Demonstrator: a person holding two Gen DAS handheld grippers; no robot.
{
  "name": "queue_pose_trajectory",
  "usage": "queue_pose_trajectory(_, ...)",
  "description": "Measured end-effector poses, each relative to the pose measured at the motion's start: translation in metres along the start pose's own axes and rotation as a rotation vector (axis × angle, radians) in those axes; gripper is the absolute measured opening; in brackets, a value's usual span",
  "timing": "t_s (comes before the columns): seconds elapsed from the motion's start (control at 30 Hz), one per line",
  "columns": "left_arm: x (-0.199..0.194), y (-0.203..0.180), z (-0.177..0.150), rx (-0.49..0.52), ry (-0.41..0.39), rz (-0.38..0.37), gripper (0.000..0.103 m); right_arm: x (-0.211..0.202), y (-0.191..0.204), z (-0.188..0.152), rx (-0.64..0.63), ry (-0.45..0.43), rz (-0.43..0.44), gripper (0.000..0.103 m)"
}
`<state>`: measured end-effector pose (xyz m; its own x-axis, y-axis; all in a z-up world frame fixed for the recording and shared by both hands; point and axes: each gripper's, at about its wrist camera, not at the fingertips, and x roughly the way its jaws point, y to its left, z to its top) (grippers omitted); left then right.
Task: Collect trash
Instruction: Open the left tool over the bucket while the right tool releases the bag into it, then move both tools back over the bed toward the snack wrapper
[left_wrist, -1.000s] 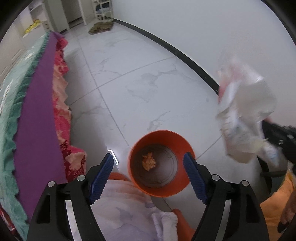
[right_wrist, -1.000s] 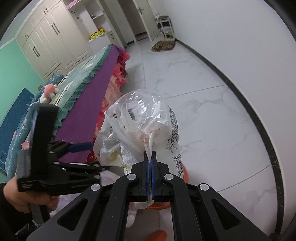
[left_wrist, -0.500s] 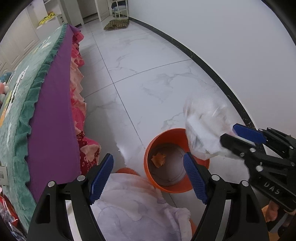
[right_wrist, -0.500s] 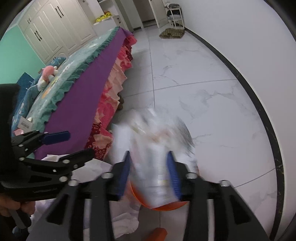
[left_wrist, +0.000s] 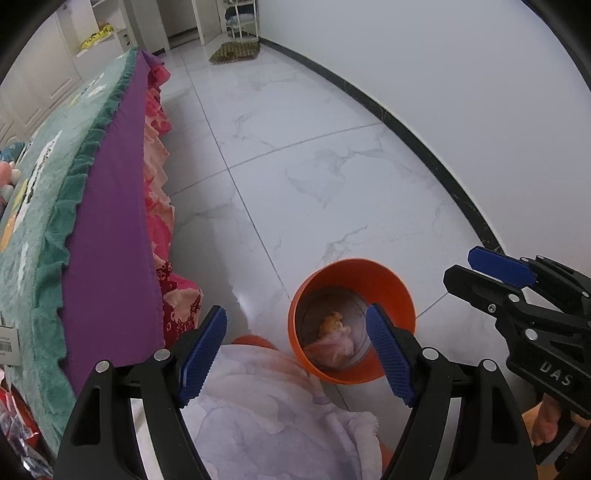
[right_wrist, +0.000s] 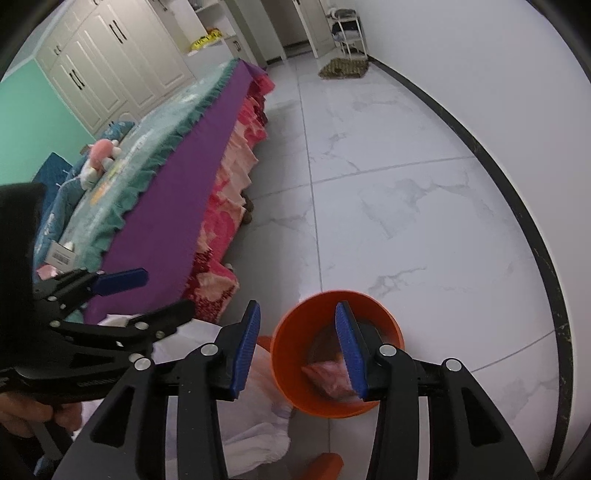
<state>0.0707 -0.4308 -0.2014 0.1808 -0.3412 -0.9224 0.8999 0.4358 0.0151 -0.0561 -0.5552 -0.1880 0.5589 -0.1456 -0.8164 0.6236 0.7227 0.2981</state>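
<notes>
An orange bin (left_wrist: 391, 288) stands on the white marble floor and also shows in the right wrist view (right_wrist: 295, 328). Inside it lie a clear plastic bag of trash (left_wrist: 334, 345), pinkish and blurred, also seen in the right wrist view (right_wrist: 327, 376), and an orange scrap (left_wrist: 330, 319). My left gripper (left_wrist: 295, 354) is open and empty above the bin's near left side. My right gripper (right_wrist: 298, 350) is open and empty above the bin; it also shows in the left wrist view (left_wrist: 491, 269).
A bed with a purple and teal cover (left_wrist: 103, 229) and pink frilled skirt runs along the left. The person's pale clothing (left_wrist: 258, 417) is below the grippers. A white wall with black skirting (left_wrist: 424, 122) runs along the right. A doormat (left_wrist: 234, 51) lies far back.
My right gripper was shut on the plastic bag of trash; it opened over the bin and the bag fell in. The left gripper stayed open and drew back a little.
</notes>
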Motion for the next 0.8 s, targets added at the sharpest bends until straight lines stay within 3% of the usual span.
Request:
queue_pose_trajectory(0.47,-0.098,0.037,-0.029,-0.098,-0.176,0.069,0.078,-0.078,0.099,0.011,-0.16,-0.13,0.179,0.045)
queue_pose_trajectory(0.57,-0.12,0.051,-0.043,-0.134,-0.211,0.097,0.078,-0.091,0.118,0.011,-0.193,-0.155,0.204,0.05)
queue_pose_trajectory(0.63,-0.135,0.062,-0.055,-0.169,-0.233,0.118,0.083,-0.1,0.137,0.008,-0.23,-0.165,0.231,0.05)
queue_pose_trajectory(0.8,-0.164,0.084,-0.086,-0.243,-0.276,0.165,0.083,-0.106,0.18,-0.002,-0.308,-0.156,0.289,0.05)
